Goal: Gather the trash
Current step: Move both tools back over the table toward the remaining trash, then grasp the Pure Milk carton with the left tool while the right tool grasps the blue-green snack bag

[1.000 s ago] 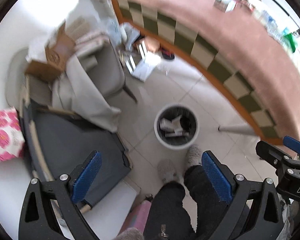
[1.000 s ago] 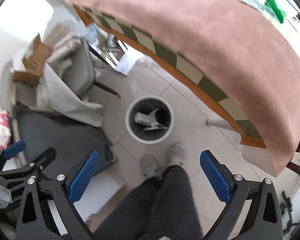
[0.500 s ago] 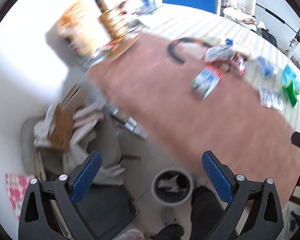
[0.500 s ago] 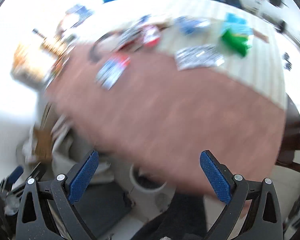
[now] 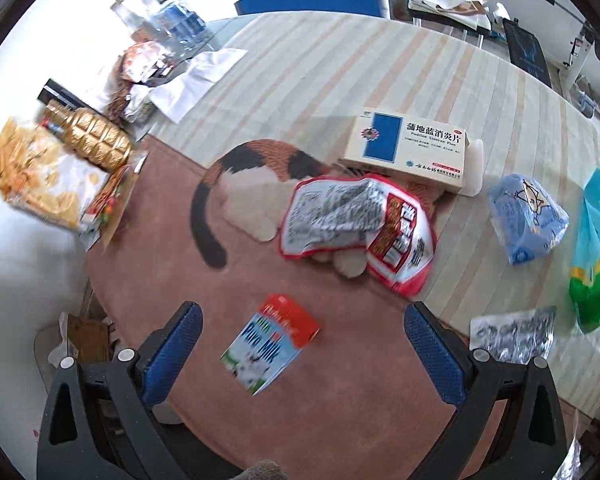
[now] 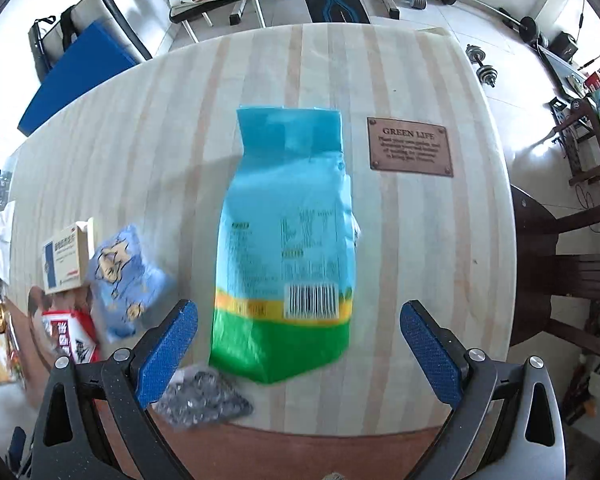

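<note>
Both cams just swung up from the floor bin to the table — next pickup. Left gripper (image 5: pixel 300 354) gapes over the milk carton (image 5: pixel 270 344), right gripper (image 6: pixel 298 346) gapes at the blue-green bag (image 6: pixel 286 248) — nothing grabbed yet.

The blue-green bag (image 6: pixel 284 248) looks like glossy plastic, and the silver wrapper (image 6: pixel 202 400) is crinkled foil. The counter (image 6: pixel 400 240) is smooth striped wood; the milk carton (image 5: pixel 270 344) is printed paperboard.
</note>
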Demonstrator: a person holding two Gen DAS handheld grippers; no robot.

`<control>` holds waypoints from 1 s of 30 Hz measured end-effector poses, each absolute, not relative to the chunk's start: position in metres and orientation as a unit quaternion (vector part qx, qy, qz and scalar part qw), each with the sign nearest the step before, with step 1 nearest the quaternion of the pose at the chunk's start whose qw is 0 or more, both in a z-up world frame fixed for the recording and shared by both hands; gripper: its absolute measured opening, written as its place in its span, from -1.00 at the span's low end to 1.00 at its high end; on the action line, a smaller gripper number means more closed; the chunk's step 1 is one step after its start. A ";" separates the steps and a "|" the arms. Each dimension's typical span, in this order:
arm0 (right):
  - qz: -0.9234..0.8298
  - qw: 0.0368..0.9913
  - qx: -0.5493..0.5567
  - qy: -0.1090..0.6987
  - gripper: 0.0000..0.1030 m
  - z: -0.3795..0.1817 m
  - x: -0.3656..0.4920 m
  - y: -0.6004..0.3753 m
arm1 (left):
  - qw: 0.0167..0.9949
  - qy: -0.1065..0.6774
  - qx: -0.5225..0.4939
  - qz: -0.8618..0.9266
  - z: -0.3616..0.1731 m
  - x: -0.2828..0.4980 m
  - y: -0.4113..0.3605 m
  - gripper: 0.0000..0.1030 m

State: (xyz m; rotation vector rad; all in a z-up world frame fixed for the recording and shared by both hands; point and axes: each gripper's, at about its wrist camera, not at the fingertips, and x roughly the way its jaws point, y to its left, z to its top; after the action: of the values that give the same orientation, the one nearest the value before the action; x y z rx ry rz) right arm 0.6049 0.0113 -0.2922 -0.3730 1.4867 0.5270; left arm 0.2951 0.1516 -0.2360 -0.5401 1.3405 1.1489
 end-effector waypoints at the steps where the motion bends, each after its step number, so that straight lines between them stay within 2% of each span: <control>1: 0.234 0.682 -0.172 0.671 0.99 -0.302 0.610 0.019 | 0.602 0.584 -0.232 0.493 -0.240 0.300 0.156 1.00; 4: 0.238 0.665 -0.193 0.682 0.93 -0.324 0.613 0.034 | 0.595 0.599 -0.223 0.487 -0.253 0.306 0.165 1.00; 5: 0.239 0.664 -0.196 0.681 0.66 -0.326 0.613 0.034 | 0.593 0.603 -0.222 0.484 -0.256 0.305 0.167 1.00; 6: 0.239 0.663 -0.203 0.679 0.57 -0.328 0.612 0.034 | 0.592 0.607 -0.222 0.482 -0.257 0.302 0.169 1.00; 9: 0.248 0.663 -0.199 0.678 0.49 -0.321 0.608 0.021 | 0.595 0.614 -0.224 0.468 -0.261 0.290 0.172 1.00; 16: 0.286 0.637 -0.173 0.695 0.48 -0.298 0.565 -0.036 | 0.619 0.656 -0.170 0.397 -0.276 0.252 0.161 1.00; 23: 0.305 0.615 -0.195 0.701 0.48 -0.309 0.521 -0.056 | 0.592 0.740 -0.152 0.282 -0.329 0.237 0.153 0.99; 26: 0.311 0.615 -0.212 0.693 0.48 -0.313 0.509 -0.047 | 0.595 0.736 -0.158 0.283 -0.337 0.242 0.157 0.97; 28: 0.314 0.614 -0.216 0.691 0.48 -0.313 0.507 -0.041 | 0.601 0.724 -0.178 0.288 -0.336 0.243 0.163 0.52; 29: 0.315 0.614 -0.220 0.689 0.48 -0.313 0.506 -0.041 | 0.602 0.718 -0.197 0.289 -0.335 0.243 0.166 0.05; 30: 0.315 0.615 -0.220 0.688 0.48 -0.314 0.504 -0.040 | 0.600 0.713 -0.216 0.293 -0.335 0.242 0.169 0.03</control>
State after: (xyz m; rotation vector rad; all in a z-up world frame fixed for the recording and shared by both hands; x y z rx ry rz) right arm 0.5039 -0.0396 -0.3137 -0.5078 1.5856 0.7269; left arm 0.2421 0.1688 -0.3349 -0.5002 1.6523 0.6783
